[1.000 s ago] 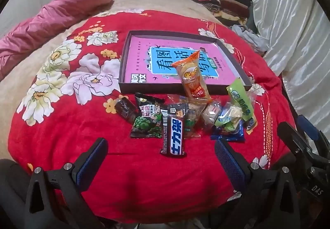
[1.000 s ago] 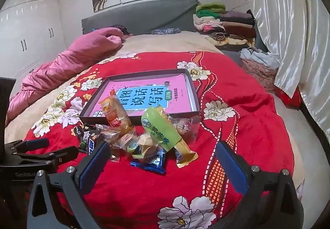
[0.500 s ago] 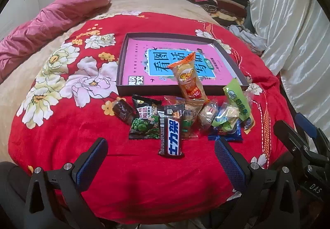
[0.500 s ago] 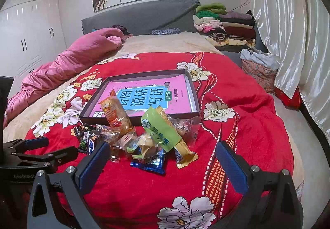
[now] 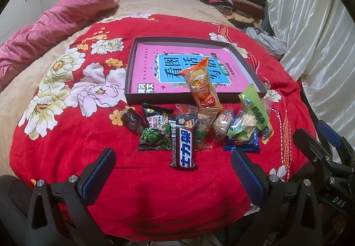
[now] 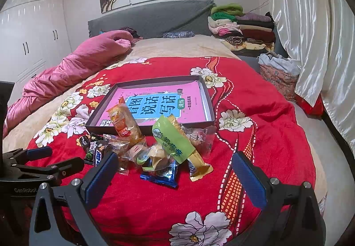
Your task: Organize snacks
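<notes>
Snacks lie in a loose row on the red blanket (image 5: pixel 88 139), just in front of the tray (image 5: pixel 131 81), which holds a pink book (image 5: pixel 146 68) printed with large Chinese characters. From the left of the tray's front wall: a dark candy (image 5: pixel 131 120), a black green-pea packet (image 5: pixel 156 130), a Snickers bar (image 5: pixel 183 146) in Chinese lettering, an orange packet (image 5: pixel 203 86) leaning on the wall, then a green packet (image 6: pixel 172 141) reading "NAI" over a blue wrapper (image 6: pixel 163 174). The left gripper (image 5: pixel 173 168) and the right gripper (image 6: pixel 175 170) both hover short of the row, jaws wide, holding nothing.
</notes>
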Action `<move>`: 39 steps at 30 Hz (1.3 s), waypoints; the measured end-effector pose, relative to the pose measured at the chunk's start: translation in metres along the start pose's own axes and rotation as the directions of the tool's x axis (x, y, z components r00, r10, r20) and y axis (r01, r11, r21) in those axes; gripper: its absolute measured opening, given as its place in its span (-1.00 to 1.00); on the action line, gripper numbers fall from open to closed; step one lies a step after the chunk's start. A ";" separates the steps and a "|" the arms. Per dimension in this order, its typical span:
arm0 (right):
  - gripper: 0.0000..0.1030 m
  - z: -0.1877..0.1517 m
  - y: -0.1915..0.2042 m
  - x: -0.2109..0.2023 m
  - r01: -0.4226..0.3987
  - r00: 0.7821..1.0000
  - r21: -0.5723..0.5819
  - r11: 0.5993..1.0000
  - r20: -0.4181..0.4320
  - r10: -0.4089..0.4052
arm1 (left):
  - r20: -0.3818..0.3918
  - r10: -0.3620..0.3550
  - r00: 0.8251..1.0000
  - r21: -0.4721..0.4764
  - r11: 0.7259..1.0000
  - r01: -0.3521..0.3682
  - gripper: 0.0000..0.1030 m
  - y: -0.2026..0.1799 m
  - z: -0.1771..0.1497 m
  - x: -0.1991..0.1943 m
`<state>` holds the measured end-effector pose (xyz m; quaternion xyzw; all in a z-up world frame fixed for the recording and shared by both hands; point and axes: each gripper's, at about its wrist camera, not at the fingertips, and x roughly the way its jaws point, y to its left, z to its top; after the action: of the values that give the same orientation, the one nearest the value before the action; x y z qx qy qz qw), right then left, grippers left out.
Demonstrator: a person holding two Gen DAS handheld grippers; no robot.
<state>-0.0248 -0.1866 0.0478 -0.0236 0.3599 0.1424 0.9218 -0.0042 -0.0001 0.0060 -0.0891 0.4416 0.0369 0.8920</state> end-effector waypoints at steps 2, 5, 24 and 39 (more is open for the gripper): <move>1.00 0.000 0.000 0.000 0.000 1.000 0.000 1.000 0.002 0.000 | 0.001 0.001 1.000 0.001 1.000 -0.001 1.00 0.000 0.000 0.000; 1.00 0.001 0.000 0.000 0.000 1.000 -0.002 1.000 0.004 0.000 | 0.000 -0.002 1.000 0.002 1.000 0.002 1.00 0.000 0.000 0.000; 1.00 0.001 -0.001 -0.001 0.002 1.000 -0.002 1.000 0.009 -0.002 | 0.004 -0.002 1.000 0.001 1.000 0.002 1.00 0.001 0.001 0.000; 1.00 -0.001 -0.002 0.012 -0.014 0.999 0.006 1.000 -0.032 0.015 | -0.056 -0.025 0.998 -0.058 0.998 0.022 1.00 0.016 0.000 0.018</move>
<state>-0.0166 -0.1858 0.0394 -0.0206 0.3753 0.1477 0.9148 0.0042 0.0157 -0.0109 -0.1210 0.4646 0.0366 0.8764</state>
